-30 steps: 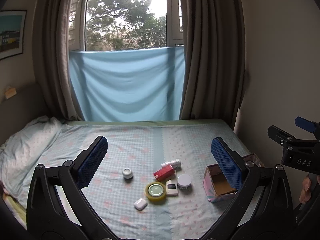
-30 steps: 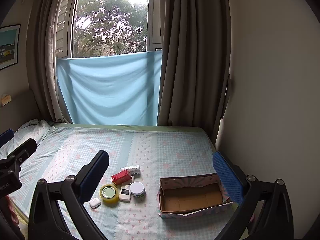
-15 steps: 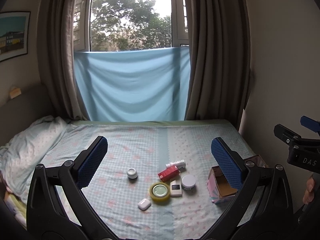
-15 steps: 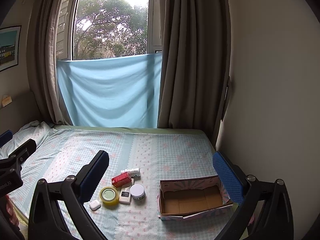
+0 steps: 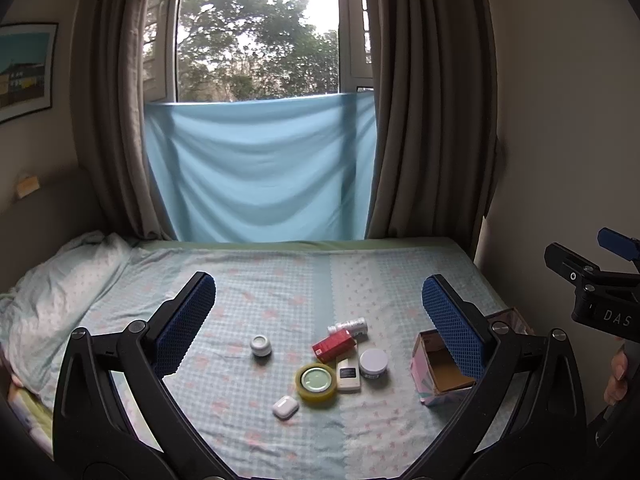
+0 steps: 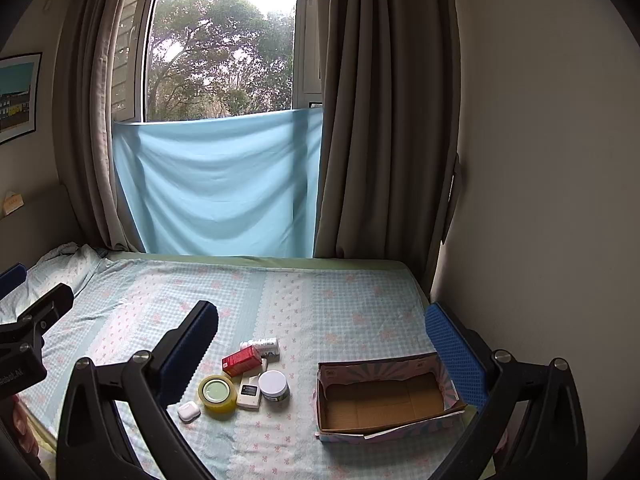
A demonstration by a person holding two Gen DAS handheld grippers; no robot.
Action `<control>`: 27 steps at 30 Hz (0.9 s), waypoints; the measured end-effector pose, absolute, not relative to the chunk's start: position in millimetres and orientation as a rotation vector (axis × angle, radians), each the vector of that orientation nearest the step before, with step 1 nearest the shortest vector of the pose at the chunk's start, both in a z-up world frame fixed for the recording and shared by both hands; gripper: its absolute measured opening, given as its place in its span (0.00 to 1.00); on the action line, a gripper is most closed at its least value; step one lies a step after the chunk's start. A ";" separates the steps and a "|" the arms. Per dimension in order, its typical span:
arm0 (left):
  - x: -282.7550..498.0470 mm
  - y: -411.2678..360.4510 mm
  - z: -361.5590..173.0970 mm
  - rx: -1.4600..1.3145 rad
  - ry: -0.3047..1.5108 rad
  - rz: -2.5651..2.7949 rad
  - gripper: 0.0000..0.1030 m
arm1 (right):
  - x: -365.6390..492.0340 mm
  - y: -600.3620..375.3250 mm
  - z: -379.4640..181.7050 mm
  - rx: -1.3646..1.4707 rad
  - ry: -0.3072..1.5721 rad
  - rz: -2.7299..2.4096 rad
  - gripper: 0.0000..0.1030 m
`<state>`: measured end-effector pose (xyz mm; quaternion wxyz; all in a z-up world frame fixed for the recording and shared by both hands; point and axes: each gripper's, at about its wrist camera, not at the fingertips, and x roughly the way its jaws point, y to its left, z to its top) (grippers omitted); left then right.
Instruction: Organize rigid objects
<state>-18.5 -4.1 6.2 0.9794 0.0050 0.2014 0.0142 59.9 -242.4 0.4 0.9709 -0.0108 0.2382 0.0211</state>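
Small items lie clustered on the bed: a red box (image 5: 333, 345) (image 6: 241, 360), a white bottle (image 5: 347, 326) (image 6: 261, 345), a yellow tape roll (image 5: 316, 382) (image 6: 217, 393), a white flat case (image 5: 347, 374) (image 6: 249, 395), a white-lidded jar (image 5: 373, 363) (image 6: 274, 385), an earbud case (image 5: 285, 407) (image 6: 188, 411), and a small round jar (image 5: 260, 345) apart to the left. An empty pink cardboard box (image 5: 440, 376) (image 6: 386, 400) sits to their right. My left gripper (image 5: 318, 330) and right gripper (image 6: 322, 354) hover open above the bed, holding nothing.
A patterned bedsheet (image 6: 320, 300) covers the bed, with a pillow (image 5: 52, 292) at the left. A wall (image 6: 540, 200) stands close on the right. Curtains (image 5: 424, 120) and a blue cloth (image 5: 260, 168) hang at the window behind the bed.
Both views have shifted slightly; the objects sit a little further right and lower in the left wrist view. Nothing on the bed has moved, and both grippers stay open.
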 end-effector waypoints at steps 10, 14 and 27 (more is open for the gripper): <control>-19.3 -5.3 6.2 0.009 0.408 0.032 1.00 | 60.0 -245.7 3.2 -0.017 0.472 0.048 1.00; -19.2 -6.4 6.8 0.011 0.411 0.031 1.00 | 58.9 -245.6 2.9 -0.014 0.471 0.047 1.00; -18.2 -8.8 9.0 0.011 0.423 0.038 1.00 | 60.4 -246.8 2.0 -0.003 0.477 0.051 1.00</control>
